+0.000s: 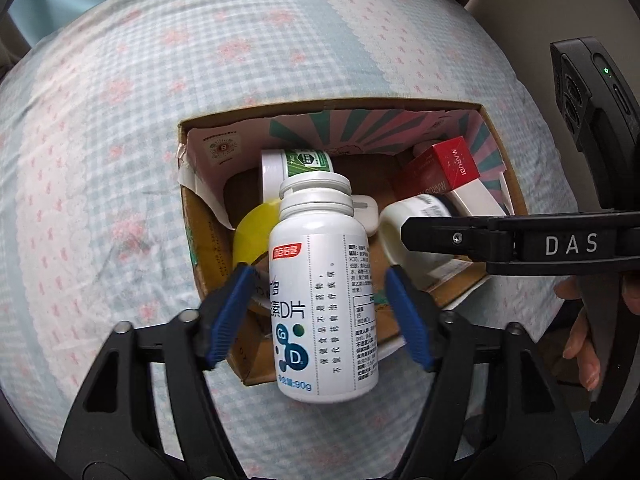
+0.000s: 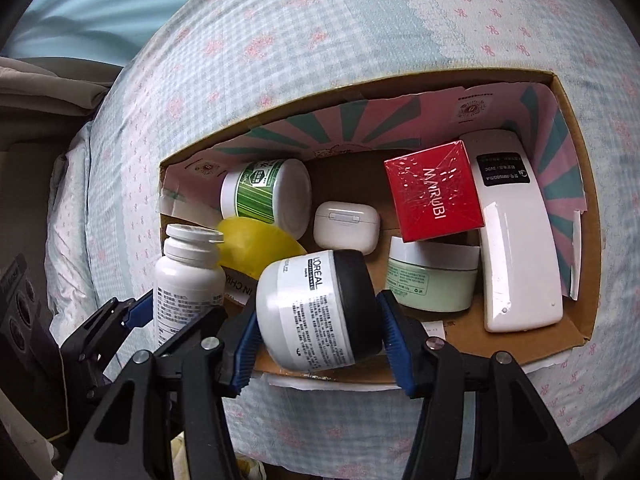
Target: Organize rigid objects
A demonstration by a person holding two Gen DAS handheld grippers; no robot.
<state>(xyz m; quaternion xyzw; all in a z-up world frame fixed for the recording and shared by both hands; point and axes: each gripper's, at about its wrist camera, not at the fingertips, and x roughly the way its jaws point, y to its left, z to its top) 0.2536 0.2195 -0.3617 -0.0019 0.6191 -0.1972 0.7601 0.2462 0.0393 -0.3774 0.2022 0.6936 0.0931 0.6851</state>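
Several jars (image 2: 266, 194), red carton (image 2: 434, 190) inside cardboard box (image 2: 582, 184).

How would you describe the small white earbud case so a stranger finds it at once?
Look inside the cardboard box on the bed. The earbud case lies on its floor between the green-striped jar and the red MARUBI box. It alone is plain white, rounded and unlabelled.

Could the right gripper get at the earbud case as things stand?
Probably not yet. The right gripper is shut on the L'Oréal jar, which sits between it and the earbud case. The case itself lies uncovered in the box.
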